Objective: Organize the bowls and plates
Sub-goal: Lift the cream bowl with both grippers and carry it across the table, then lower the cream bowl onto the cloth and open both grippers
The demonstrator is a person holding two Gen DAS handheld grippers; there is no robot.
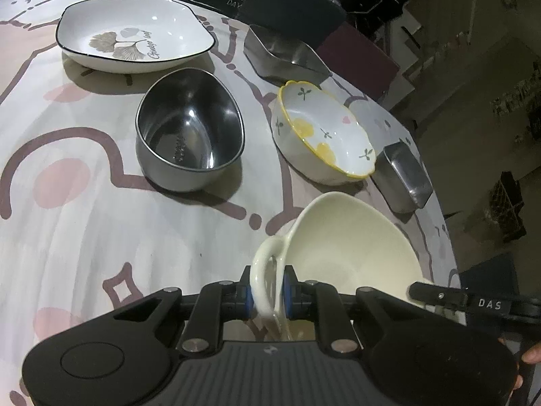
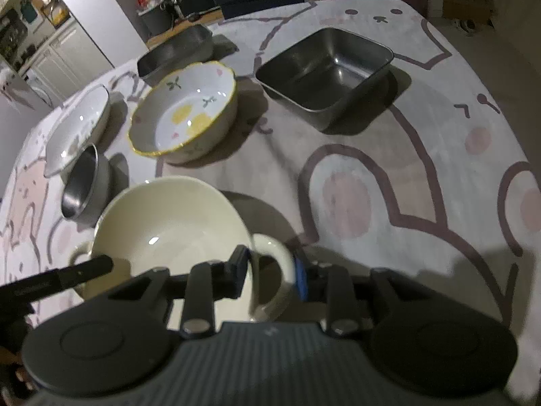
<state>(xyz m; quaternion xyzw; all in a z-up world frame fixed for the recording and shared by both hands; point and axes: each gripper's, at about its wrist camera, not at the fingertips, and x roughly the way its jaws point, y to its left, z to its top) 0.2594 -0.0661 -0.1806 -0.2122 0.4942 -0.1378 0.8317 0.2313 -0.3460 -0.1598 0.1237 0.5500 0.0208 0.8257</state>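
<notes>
Fingers of the left gripper [image 1: 267, 296] are clenched on one loop handle of the cream two-handled bowl [image 1: 348, 247], while those of the right gripper [image 2: 270, 275] straddle the opposite handle with a visible gap (released, not pressing). That bowl sits at the near edge of the bench [image 1: 84, 230], on its patterned cloth. Beyond it, all apart and unstacked, lie the oval steel bowl [image 1: 189, 132], the yellow-rimmed flowered bowl [image 1: 324, 132], the white leaf-printed plate [image 1: 135, 34] and two steel trays [image 1: 284, 54] [image 1: 405, 176]. Sorting appears barely begun; every piece remains to be grouped.
</notes>
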